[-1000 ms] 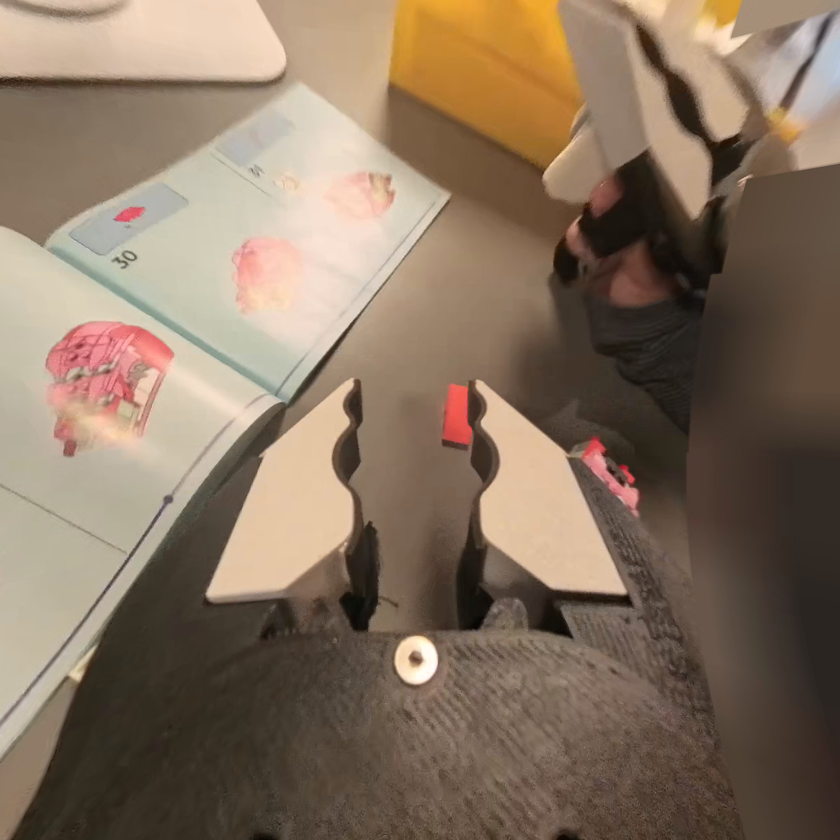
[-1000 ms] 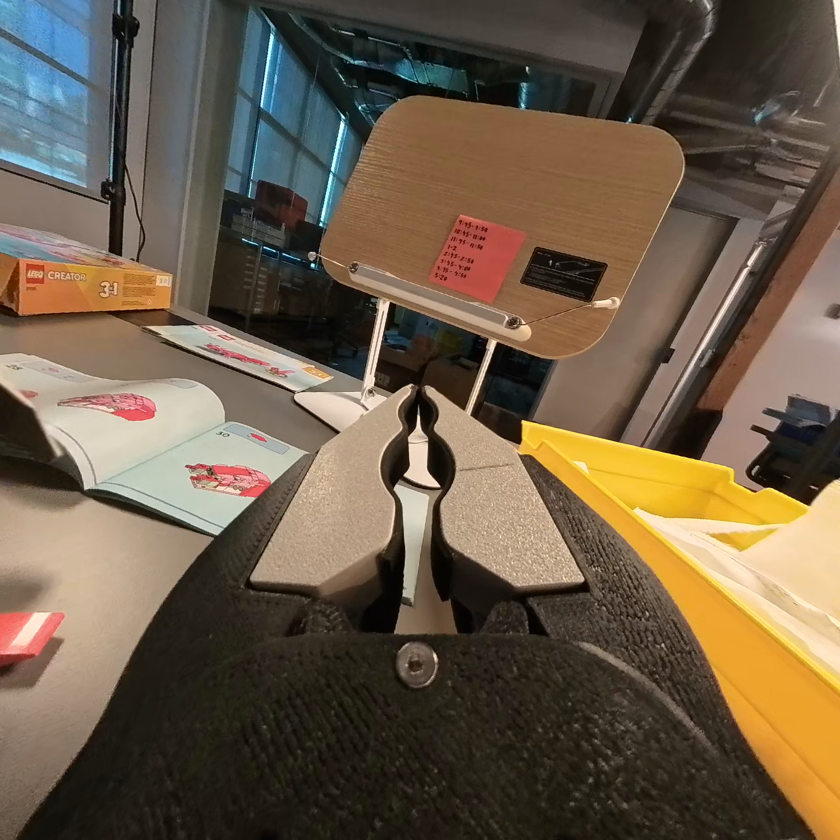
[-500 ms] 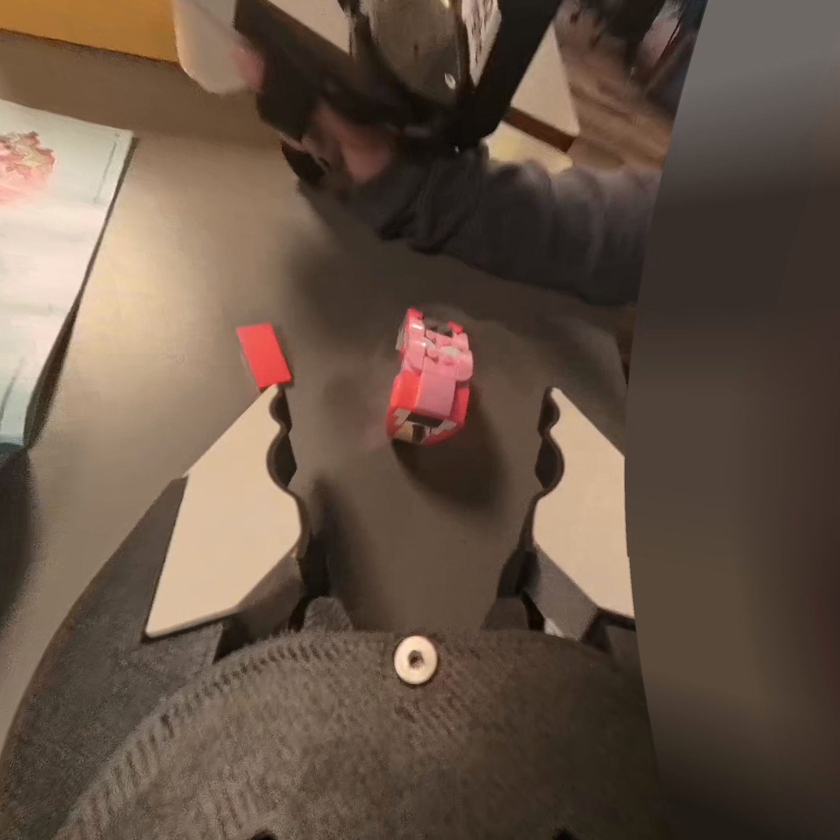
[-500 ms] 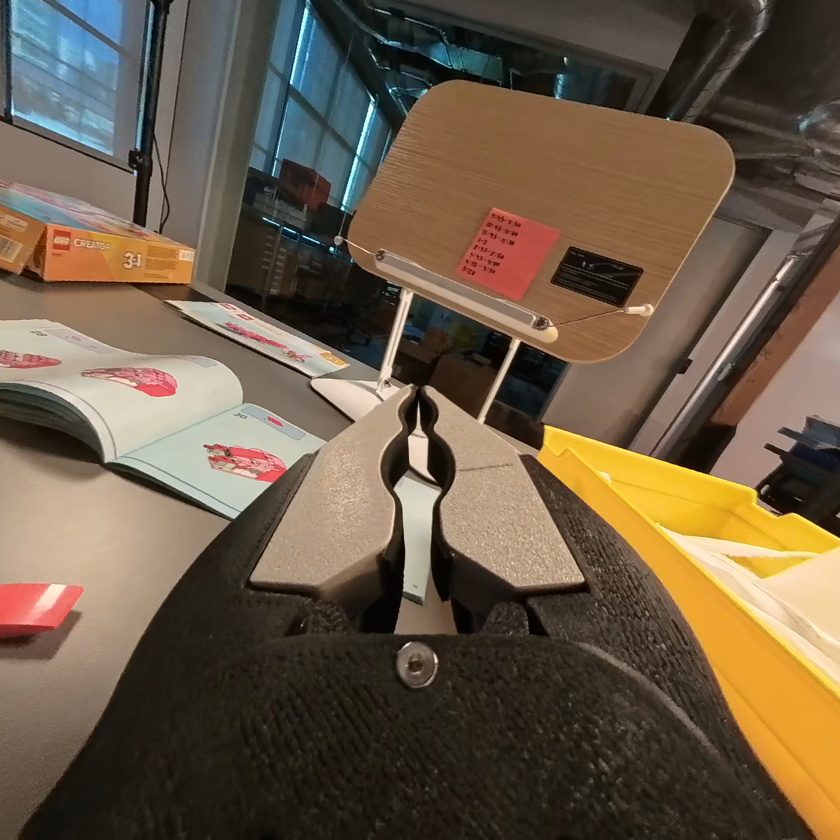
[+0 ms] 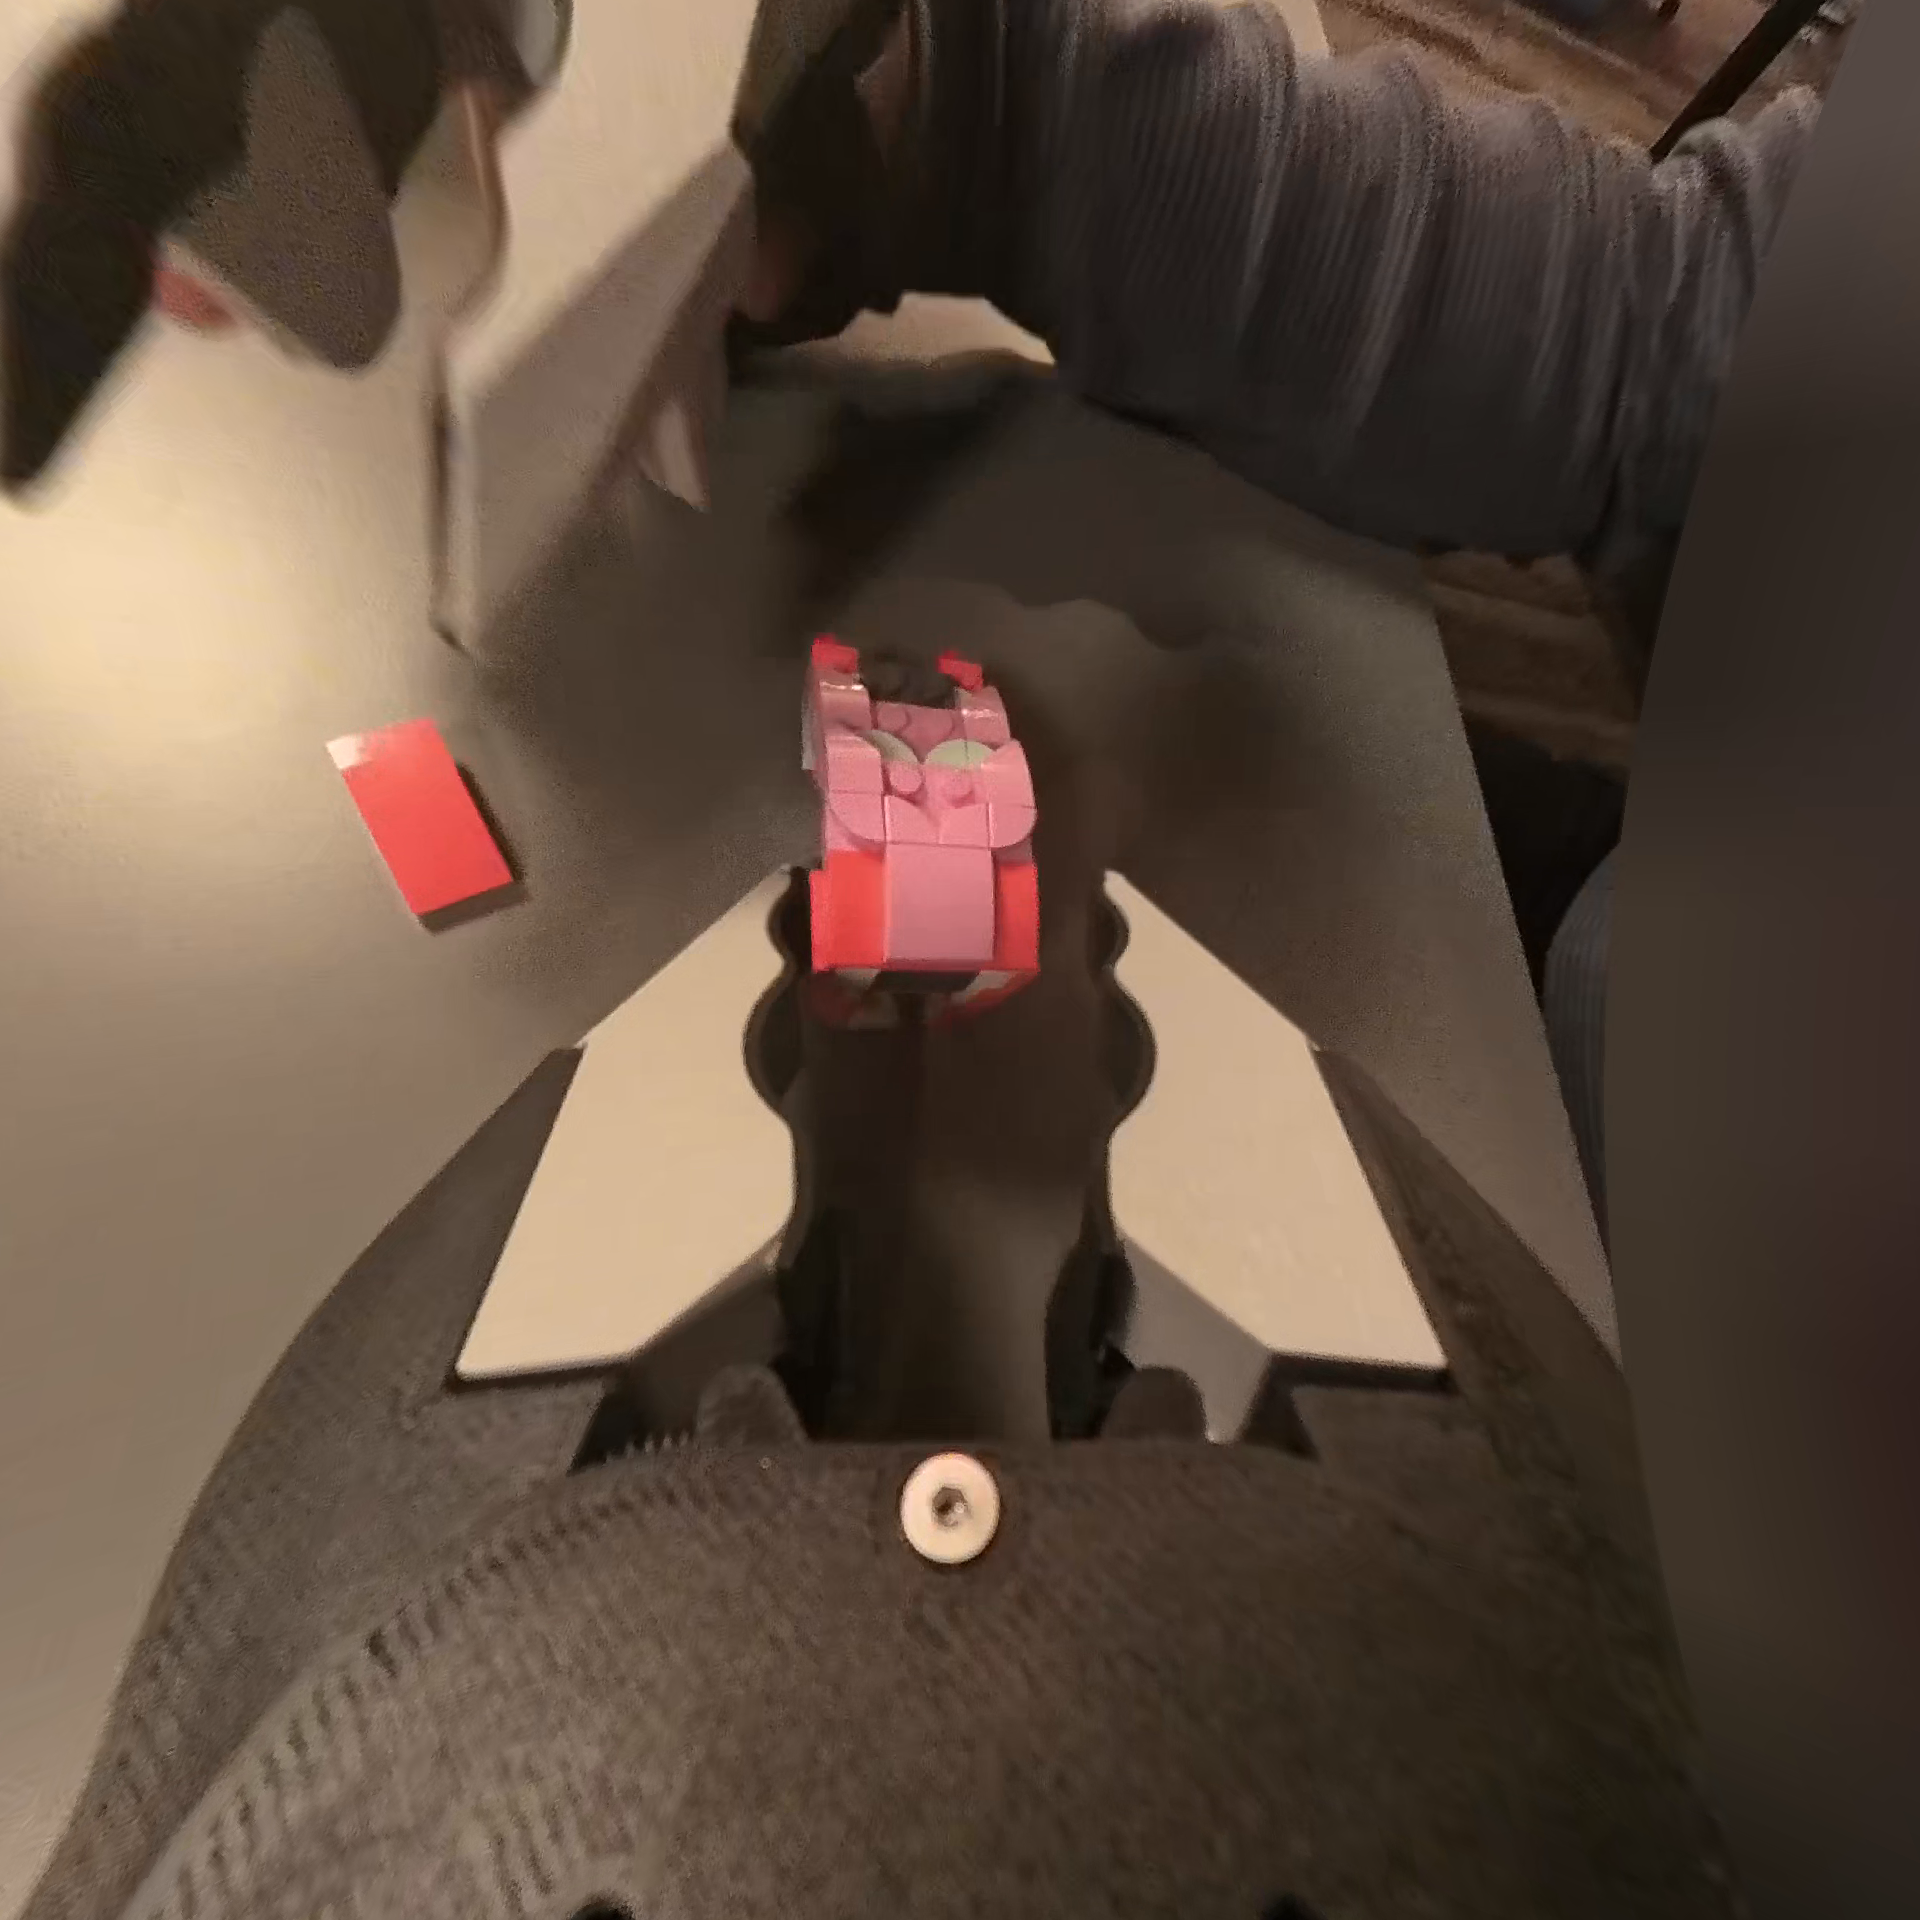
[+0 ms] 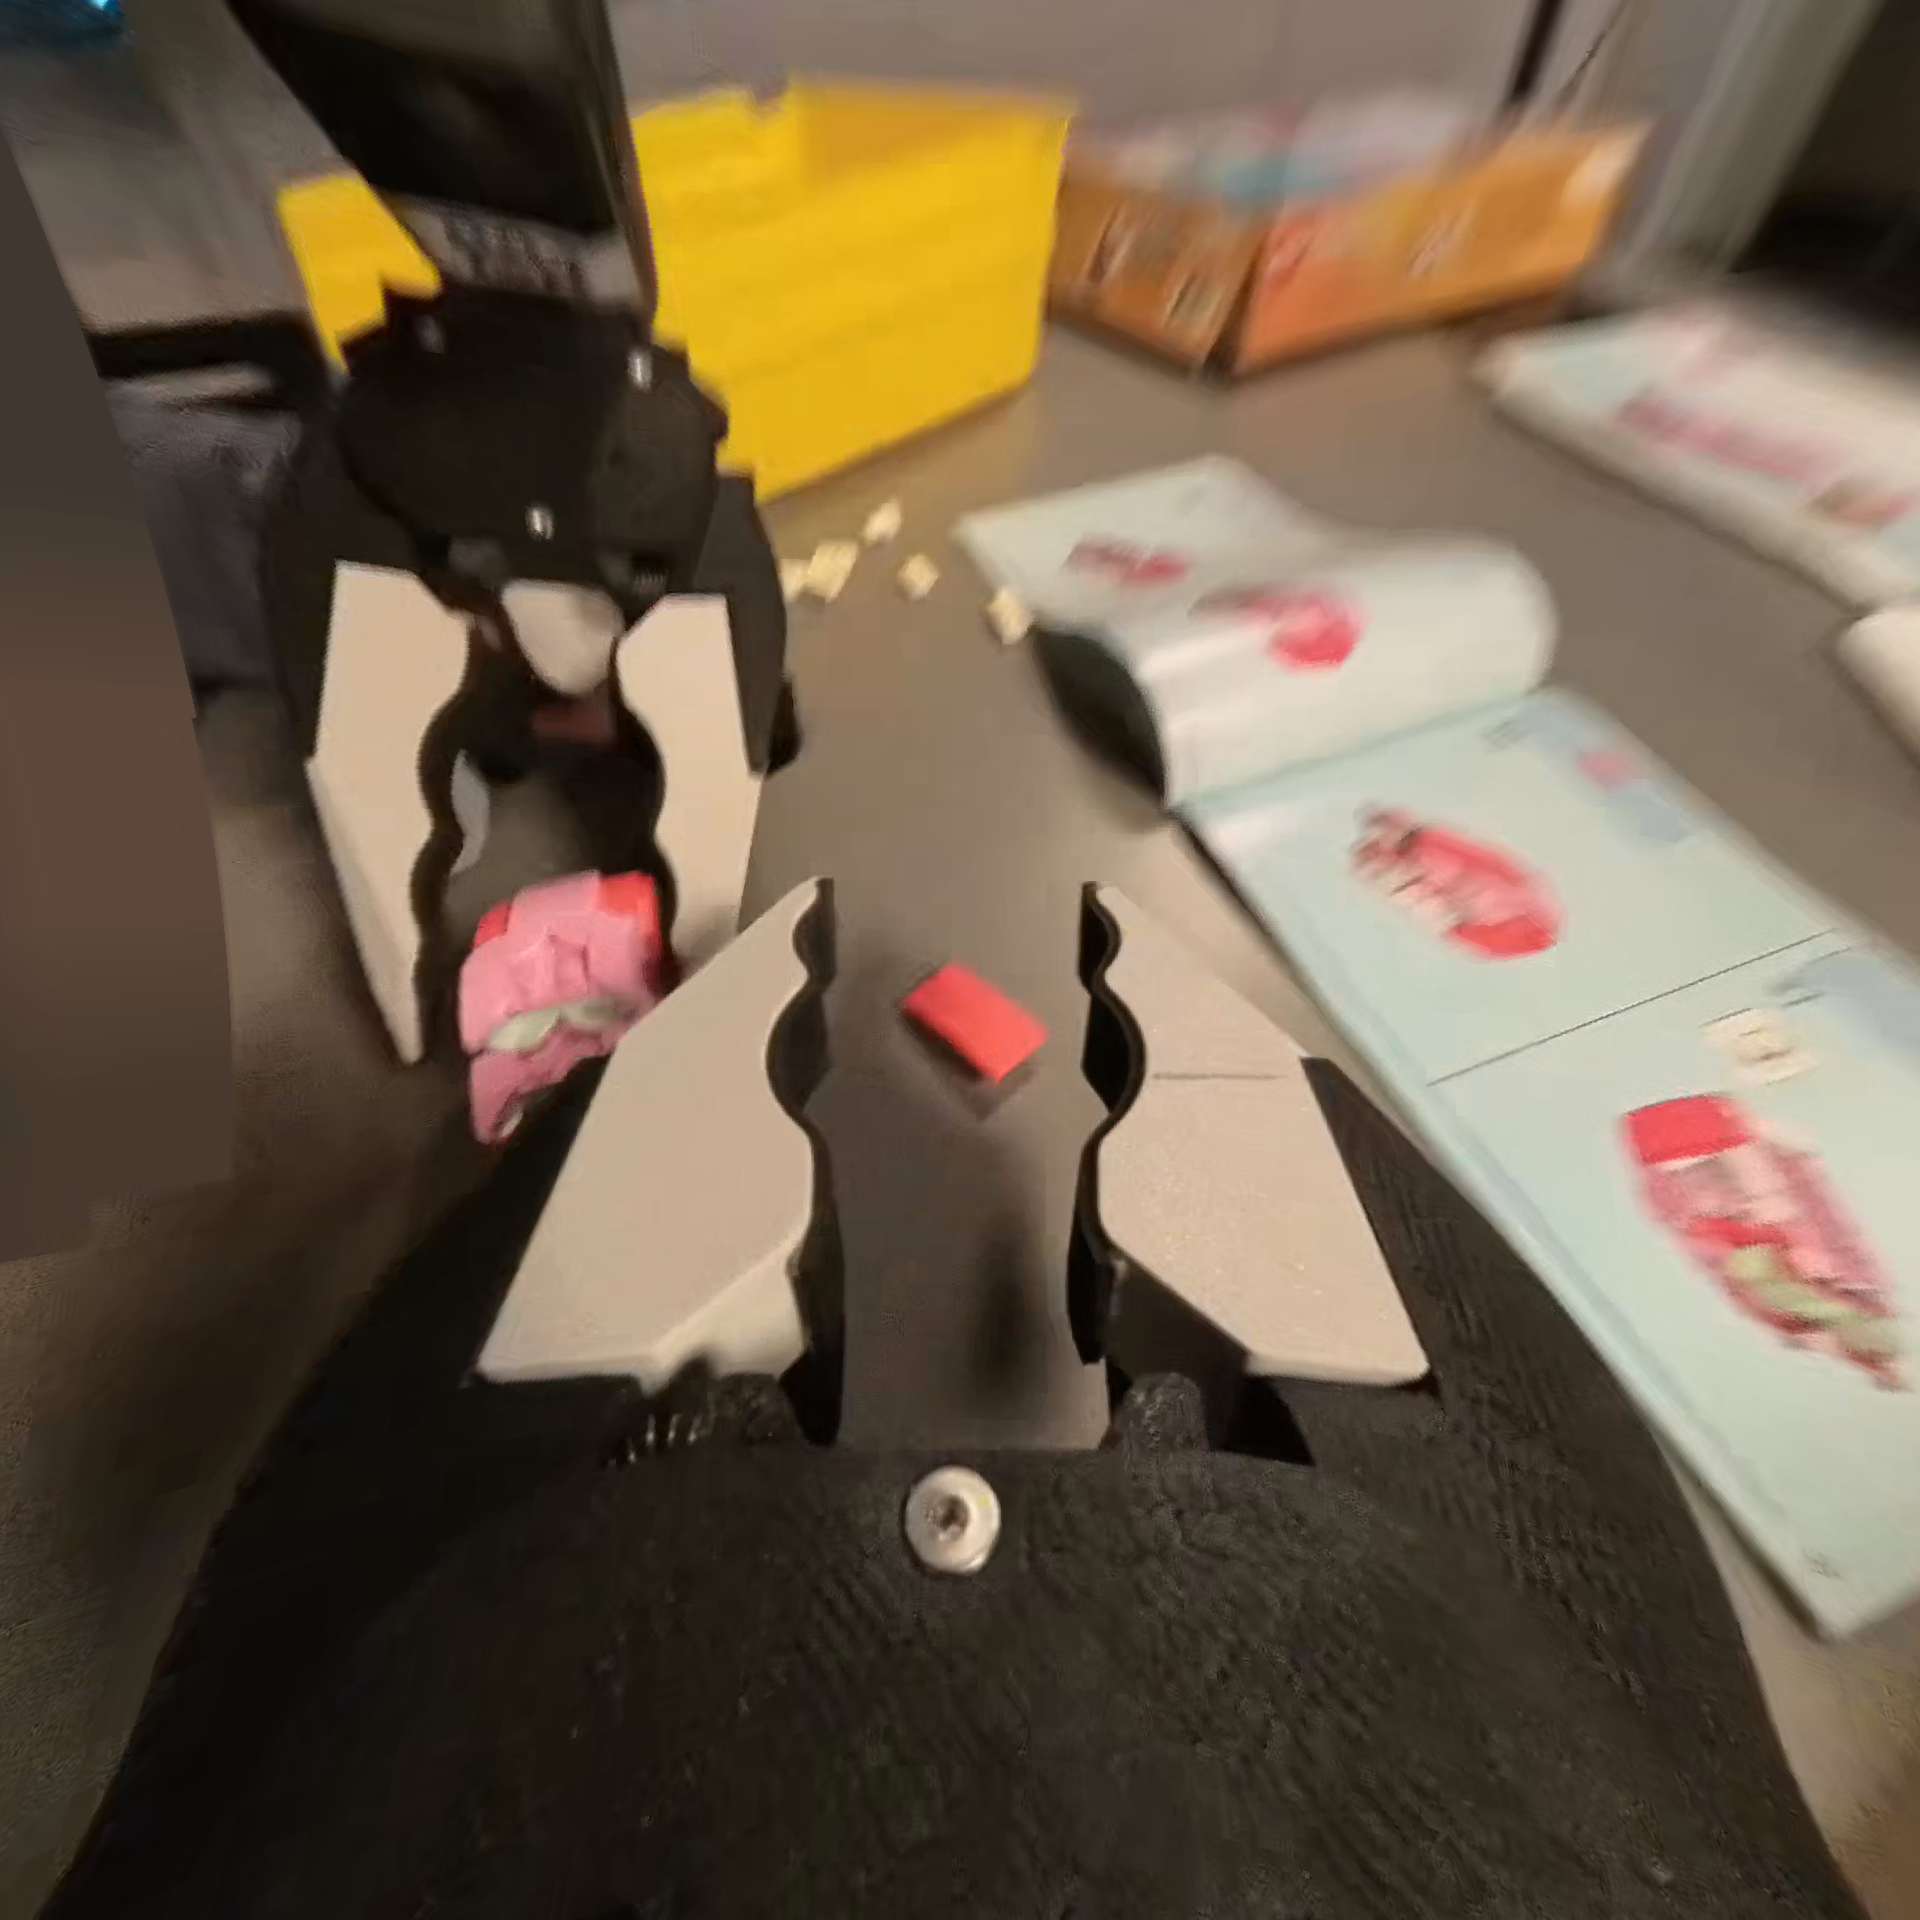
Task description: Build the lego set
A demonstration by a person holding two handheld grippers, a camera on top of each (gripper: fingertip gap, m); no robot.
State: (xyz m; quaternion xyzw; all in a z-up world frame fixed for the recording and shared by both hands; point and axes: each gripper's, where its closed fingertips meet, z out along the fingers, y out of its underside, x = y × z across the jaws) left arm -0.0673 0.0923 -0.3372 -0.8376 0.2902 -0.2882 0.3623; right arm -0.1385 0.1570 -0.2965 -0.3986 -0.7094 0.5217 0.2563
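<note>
The left gripper stands narrowly open around a small pink and red brick model that sits on the dark grey table. The model lies between the fingertips: the left fingertip looks to touch its red side, while a slim gap shows at the other fingertip, so the model does not look clamped. The right wrist view shows this same model low between those upright fingers.

The right gripper is partly open and bare, angled down at a flat red tile lying on the table between and just past its fingertips, touching neither. The tile sits near the model, to its left.

An open pale blue instruction booklet lies just right of the right gripper. Farther back stand a yellow bin, small beige pieces and an orange box. A grey sleeve crosses beyond the model. Bare table shows around the tile.
</note>
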